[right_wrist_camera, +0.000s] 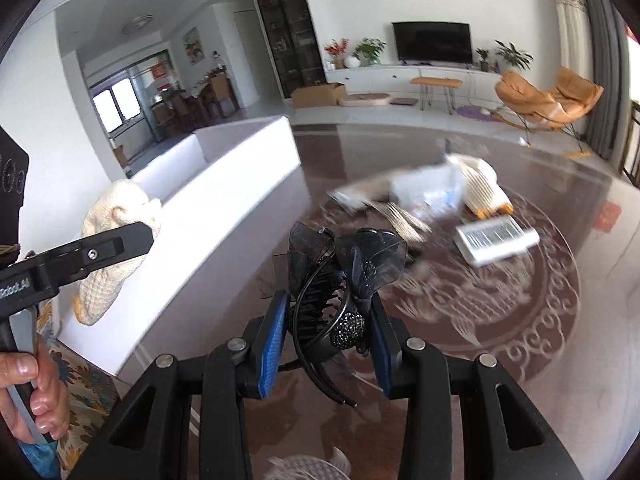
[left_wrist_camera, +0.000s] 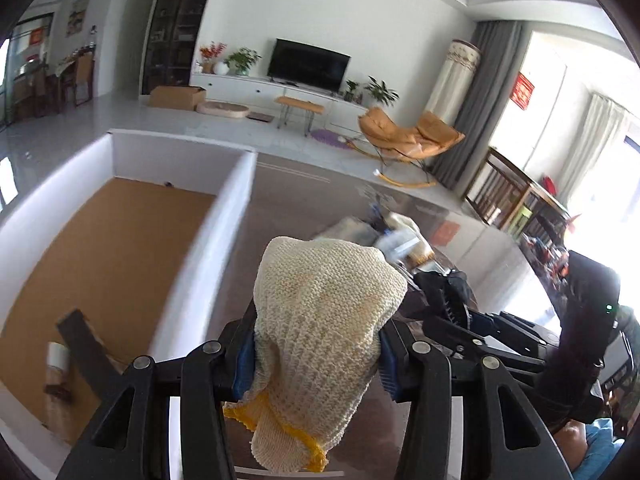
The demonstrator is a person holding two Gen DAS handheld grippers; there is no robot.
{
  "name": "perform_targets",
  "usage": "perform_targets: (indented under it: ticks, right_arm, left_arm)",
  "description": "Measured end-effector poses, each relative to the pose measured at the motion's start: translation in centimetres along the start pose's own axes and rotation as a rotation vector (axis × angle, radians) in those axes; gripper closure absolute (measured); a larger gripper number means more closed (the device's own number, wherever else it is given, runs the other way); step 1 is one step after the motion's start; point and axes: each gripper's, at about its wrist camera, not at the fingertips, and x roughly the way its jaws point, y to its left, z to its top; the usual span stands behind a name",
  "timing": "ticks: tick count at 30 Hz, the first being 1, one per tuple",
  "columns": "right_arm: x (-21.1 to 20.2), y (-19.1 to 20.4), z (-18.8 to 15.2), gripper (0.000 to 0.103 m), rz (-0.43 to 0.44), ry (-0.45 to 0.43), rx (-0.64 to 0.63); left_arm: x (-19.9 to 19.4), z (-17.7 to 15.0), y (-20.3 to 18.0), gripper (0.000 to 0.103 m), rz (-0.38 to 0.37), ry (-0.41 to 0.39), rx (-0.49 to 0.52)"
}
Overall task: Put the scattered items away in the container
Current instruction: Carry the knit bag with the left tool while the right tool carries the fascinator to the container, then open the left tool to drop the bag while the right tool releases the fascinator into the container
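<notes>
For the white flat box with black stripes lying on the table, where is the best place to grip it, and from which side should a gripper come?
The striped white box lies flat on the table, apart from the blurred pile behind it. Probably best: come from above and close across its short width, on the two long edges near the middle. It looks thin, so a side approach would likely only push it along the glossy top.

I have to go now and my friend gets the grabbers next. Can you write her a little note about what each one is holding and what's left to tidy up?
Left gripper: shut on a cream knitted glove with a yellow cuff, held above the table beside the white box.
Right gripper: shut on a black hair clip with a gauze bow, held above the table.
Done: both things are picked up. The box already holds a dark strip and a small white roll near its front corner.
Left: drop the glove and clip into the box, then fetch the other glove, the clear packet and the white barcode box from the table.
</notes>
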Motion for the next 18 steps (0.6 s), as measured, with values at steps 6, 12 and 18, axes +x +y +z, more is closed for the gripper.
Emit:
perform_targets:
  ticks: [6,12,18]
  right_arm:
    - [4.0,11.1,8.0,0.065,0.184,-0.048,-0.152]
    - [11.0,19.5,11.8,0.063,0.273,0.010,-0.249]
    - [17.8,21.6,11.4,0.049,0.337,0.223,-0.171]
  left_arm:
    - [-1.5,3.2,11.3,0.054,0.198,-0.008,-0.121]
    - [-0.1,2.4,17.9,0.050,0.315,0.095,-0.170]
    - [0.6,1.0,20.2,0.012,0.353,0.097,-0.218]
